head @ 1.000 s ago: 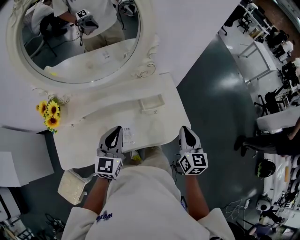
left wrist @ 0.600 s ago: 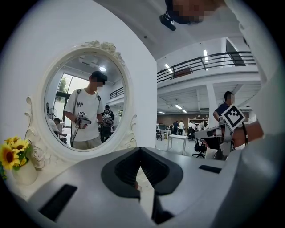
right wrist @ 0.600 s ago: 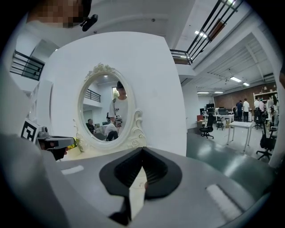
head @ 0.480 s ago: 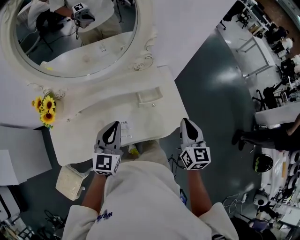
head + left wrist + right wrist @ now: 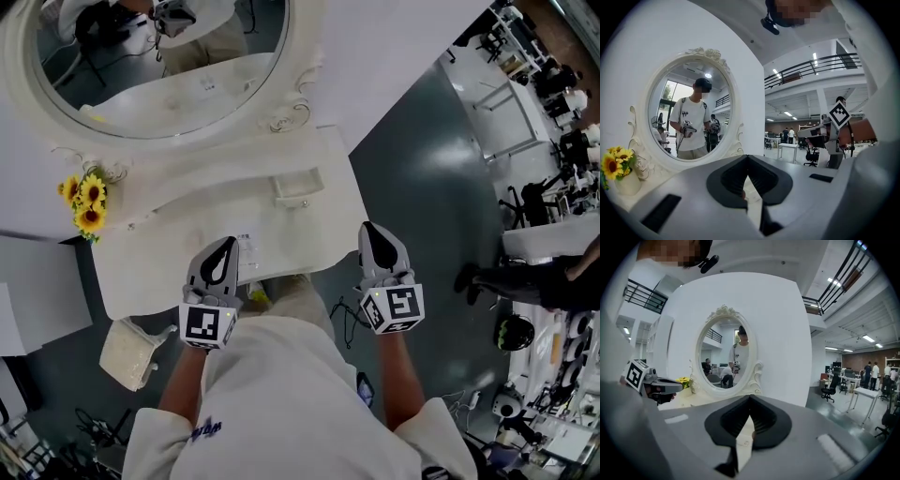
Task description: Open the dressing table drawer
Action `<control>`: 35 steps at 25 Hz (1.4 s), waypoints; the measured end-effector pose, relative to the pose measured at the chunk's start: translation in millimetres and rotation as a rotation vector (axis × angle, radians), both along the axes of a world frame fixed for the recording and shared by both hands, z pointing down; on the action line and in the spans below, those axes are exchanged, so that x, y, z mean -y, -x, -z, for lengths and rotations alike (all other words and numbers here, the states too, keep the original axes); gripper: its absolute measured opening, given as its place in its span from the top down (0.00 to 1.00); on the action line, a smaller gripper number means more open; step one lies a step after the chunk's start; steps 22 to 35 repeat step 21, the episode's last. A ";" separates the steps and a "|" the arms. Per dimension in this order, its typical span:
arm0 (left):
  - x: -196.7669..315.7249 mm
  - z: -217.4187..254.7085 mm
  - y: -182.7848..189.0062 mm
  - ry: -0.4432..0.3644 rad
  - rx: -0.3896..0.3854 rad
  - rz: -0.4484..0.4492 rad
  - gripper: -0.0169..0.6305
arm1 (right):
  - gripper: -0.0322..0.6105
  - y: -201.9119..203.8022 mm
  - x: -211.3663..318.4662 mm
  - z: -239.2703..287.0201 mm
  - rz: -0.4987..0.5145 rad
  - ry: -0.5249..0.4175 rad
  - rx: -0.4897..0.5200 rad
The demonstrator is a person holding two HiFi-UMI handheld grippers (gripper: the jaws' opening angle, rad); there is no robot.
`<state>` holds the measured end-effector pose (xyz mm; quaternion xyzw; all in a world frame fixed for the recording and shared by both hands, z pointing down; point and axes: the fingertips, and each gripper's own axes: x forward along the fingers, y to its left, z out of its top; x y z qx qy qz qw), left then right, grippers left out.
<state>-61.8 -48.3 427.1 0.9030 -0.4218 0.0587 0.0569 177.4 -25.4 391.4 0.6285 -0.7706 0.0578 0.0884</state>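
Observation:
A white dressing table [image 5: 169, 267] stands below me under an oval mirror [image 5: 159, 66]. A small white drawer [image 5: 298, 186] with a round knob sits shut on the tabletop's back right. My left gripper [image 5: 228, 244] hovers over the table's front edge, shut and holding nothing. My right gripper [image 5: 368, 230] hangs just off the table's front right corner, also shut and empty. In the left gripper view the left gripper [image 5: 748, 157] points at the mirror. In the right gripper view the right gripper [image 5: 750, 397] points across the tabletop, jaws meeting at the tip.
A vase of sunflowers [image 5: 82, 204] stands at the table's left end, and a small printed card [image 5: 247, 249] lies near the front edge. A cream padded stool [image 5: 127, 352] sits on the floor at lower left. Dark floor [image 5: 431, 187] lies to the right, with desks, chairs and people farther off.
My right gripper has risen a little and rolled about its own axis. The left gripper has stayed put. Both stay shut.

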 end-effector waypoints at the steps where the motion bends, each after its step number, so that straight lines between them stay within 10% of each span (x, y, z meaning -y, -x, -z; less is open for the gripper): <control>1: 0.0 0.4 -0.6 0.002 -0.003 -0.007 0.96 | 0.93 1.0 0.3 -0.1 0.002 -0.001 -0.003; 35: 7.5 18.7 -17.7 -0.035 0.010 -0.036 0.96 | 0.93 4.3 12.7 2.5 0.071 -0.028 -0.038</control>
